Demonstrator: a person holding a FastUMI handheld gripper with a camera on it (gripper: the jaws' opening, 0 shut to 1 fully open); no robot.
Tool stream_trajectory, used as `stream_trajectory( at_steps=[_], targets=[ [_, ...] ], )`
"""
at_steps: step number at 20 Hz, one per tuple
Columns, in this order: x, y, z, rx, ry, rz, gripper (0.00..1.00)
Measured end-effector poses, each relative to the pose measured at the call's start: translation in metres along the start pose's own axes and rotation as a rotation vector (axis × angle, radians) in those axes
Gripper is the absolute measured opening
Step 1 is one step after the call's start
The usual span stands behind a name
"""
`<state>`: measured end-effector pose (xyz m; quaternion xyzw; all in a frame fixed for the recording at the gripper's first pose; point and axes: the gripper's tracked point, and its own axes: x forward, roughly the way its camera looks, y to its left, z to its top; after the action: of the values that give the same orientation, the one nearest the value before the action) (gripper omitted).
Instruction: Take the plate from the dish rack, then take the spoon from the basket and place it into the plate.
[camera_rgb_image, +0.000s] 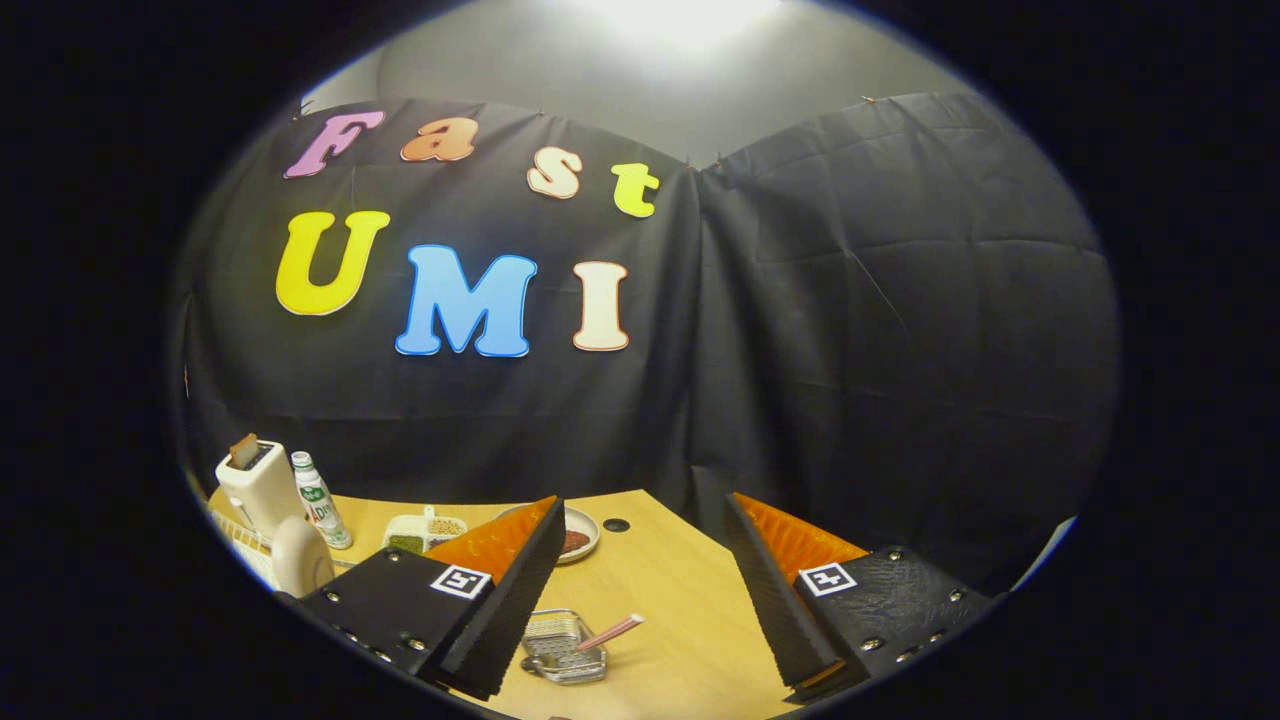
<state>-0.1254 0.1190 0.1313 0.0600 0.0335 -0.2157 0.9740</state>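
Wooden bench (660, 590) below, gripper (645, 600) spread wide, holding nothing, metal basket (565, 645) with pink-handled spoon (610, 632) between fingers at seven o'clock, cream plate (300, 555) in dish rack (245, 545) at nine o'clock

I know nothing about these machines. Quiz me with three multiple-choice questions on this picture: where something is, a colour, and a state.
1. Where is the metal basket?
A. between the tongs' fingers
B. on the toaster
C. inside the plate

2. What colour is the spoon handle?
A. pink
B. blue
C. black

3. How are the tongs?
A. shut on the spoon
B. open, holding nothing
C. shut on the plate

Answers:
1 A, it sits on the wooden table between the fingers.
2 A, the handle sticking out is pink.
3 B, the fingers stand wide apart.
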Motion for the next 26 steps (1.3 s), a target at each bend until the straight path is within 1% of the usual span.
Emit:
stream_trajectory(
  at_steps=[1,3,9,12,15,17,18,19,21,24,26],
  targets=[
    [-0.007,0.016,0.004,-0.002,-0.002,0.011,0.97],
    [-0.020,0.050,0.007,-0.008,-0.002,0.060,0.97],
    [-0.043,0.136,0.018,0.013,-0.015,0.265,0.95],
    [-0.050,0.169,0.007,0.006,0.017,0.342,0.95],
    [-0.049,0.201,-0.018,-0.023,0.084,0.384,0.85],
    [-0.046,0.218,-0.038,-0.053,0.144,0.393,0.86],
    [-0.042,0.225,-0.047,-0.076,0.168,0.388,0.81],
    [-0.039,0.232,-0.055,-0.099,0.194,0.382,0.66],
    [-0.034,0.247,-0.077,-0.137,0.260,0.384,0.65],
    [-0.027,0.251,-0.103,-0.235,0.341,0.327,0.65],
    [-0.026,0.254,-0.114,-0.297,0.377,0.317,0.41]
  ],
)
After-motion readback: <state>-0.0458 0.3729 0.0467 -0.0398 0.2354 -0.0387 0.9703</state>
